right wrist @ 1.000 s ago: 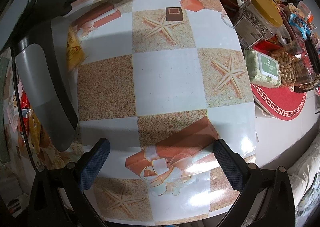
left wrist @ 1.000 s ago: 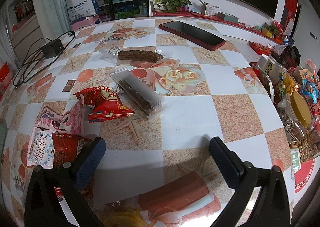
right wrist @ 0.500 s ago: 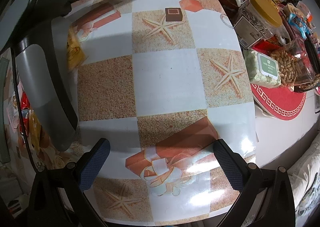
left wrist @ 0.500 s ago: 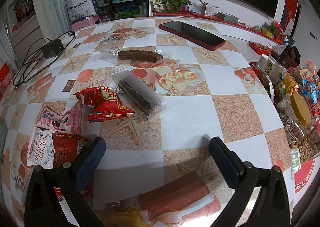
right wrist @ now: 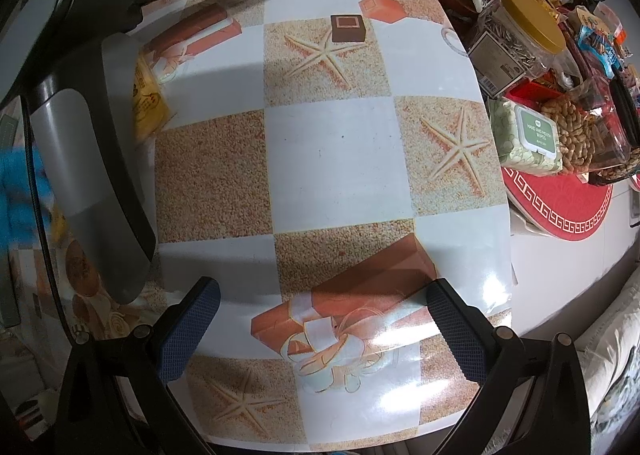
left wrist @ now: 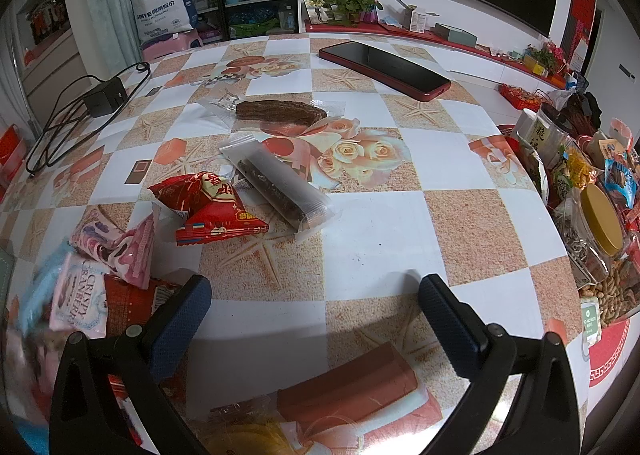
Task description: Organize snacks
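Note:
In the left wrist view several snack packets lie on the patterned table: a red packet (left wrist: 212, 209), a clear packet with a dark bar (left wrist: 276, 185), a brown bar in clear wrap (left wrist: 278, 113), a pink packet (left wrist: 116, 245) and a "Crispy Cranberry" packet (left wrist: 80, 305). My left gripper (left wrist: 314, 313) is open and empty just above the table, in front of them. My right gripper (right wrist: 322, 335) is open and empty over the table's near edge. The left gripper's body (right wrist: 92, 127) fills the left of the right wrist view, with a yellow packet (right wrist: 148, 99) beside it.
A red tray (right wrist: 560, 199) at the table's right holds a yellow-lidded jar (right wrist: 516, 35), peanuts (right wrist: 576, 135), a wipes pack (right wrist: 528, 135) and other snacks. A red phone (left wrist: 384, 69) lies at the far side. A black charger with cable (left wrist: 102, 97) lies at the far left.
Both grippers stay almost still. Something blue and blurred has entered at the left edge of both views.

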`<action>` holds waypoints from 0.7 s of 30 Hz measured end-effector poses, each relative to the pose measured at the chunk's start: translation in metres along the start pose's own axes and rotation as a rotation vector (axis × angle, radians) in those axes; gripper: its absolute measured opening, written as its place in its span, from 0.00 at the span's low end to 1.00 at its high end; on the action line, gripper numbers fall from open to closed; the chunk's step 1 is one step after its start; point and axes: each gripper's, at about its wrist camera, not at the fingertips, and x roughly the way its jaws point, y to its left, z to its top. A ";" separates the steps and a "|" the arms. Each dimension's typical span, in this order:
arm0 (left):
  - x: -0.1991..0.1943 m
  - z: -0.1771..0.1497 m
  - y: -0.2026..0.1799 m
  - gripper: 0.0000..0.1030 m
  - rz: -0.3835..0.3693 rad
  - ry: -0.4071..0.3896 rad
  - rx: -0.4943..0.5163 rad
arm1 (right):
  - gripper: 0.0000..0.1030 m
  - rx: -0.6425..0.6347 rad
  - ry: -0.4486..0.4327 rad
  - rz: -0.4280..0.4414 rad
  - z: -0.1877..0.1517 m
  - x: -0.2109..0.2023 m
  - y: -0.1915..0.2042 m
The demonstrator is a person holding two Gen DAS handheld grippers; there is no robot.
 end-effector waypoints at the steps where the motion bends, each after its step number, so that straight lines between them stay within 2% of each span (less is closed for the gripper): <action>1: 0.000 0.000 0.000 1.00 0.000 0.000 0.000 | 1.00 0.000 -0.003 0.000 -0.001 0.000 0.000; 7: 0.000 0.000 0.000 1.00 0.000 0.000 0.000 | 1.00 0.000 0.026 0.000 0.002 0.001 0.001; 13: 0.000 0.000 0.000 1.00 0.000 0.000 0.000 | 1.00 -0.002 0.094 0.000 0.006 0.003 0.000; 15: 0.000 0.000 0.000 1.00 0.002 0.003 0.003 | 1.00 -0.001 0.089 0.001 0.007 0.003 0.000; 17: 0.001 0.002 0.001 1.00 -0.014 0.045 0.023 | 1.00 -0.001 0.096 0.002 0.008 0.004 0.000; 20: 0.002 0.009 0.003 1.00 -0.056 0.182 0.093 | 1.00 -0.011 0.114 0.004 0.010 0.003 0.001; 21: 0.006 0.014 0.002 1.00 -0.057 0.187 0.099 | 1.00 -0.015 0.106 0.005 0.011 0.004 0.001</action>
